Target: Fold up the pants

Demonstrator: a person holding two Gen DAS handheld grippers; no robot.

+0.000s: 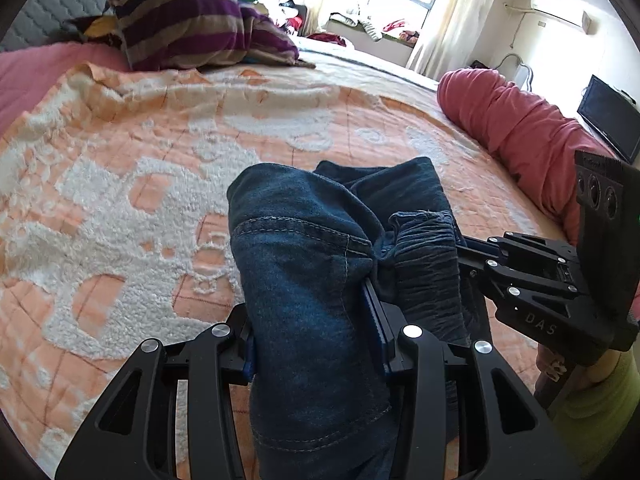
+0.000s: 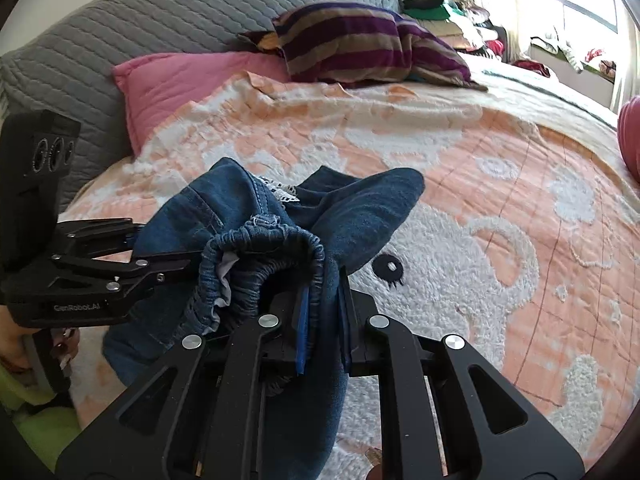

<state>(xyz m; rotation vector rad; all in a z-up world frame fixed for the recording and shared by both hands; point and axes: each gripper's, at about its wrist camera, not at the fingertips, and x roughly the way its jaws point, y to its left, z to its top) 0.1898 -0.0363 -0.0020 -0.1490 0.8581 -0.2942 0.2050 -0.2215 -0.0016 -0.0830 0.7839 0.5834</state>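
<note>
1. Left wrist view: the orange-and-white bedspread fills the frame, with open room ahead and to the left.
2. The bunched jeans hang above it, held by both claws.
3. A striped pillow and a red bolster lie at the far edges.
4. The left gripper is clamped on a denim fold.
5. The right gripper pinches the elastic waistband.

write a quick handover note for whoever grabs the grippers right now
Left gripper: shut on the jeans, a thick denim bunch.
Right gripper: shut on the jeans at the elastic waistband.
Jeans are bunched and lifted between both grippers over the orange bedspread.
Done: picked up only; no neat fold shows.
Left: lay them flat, align the legs, fold.
</note>
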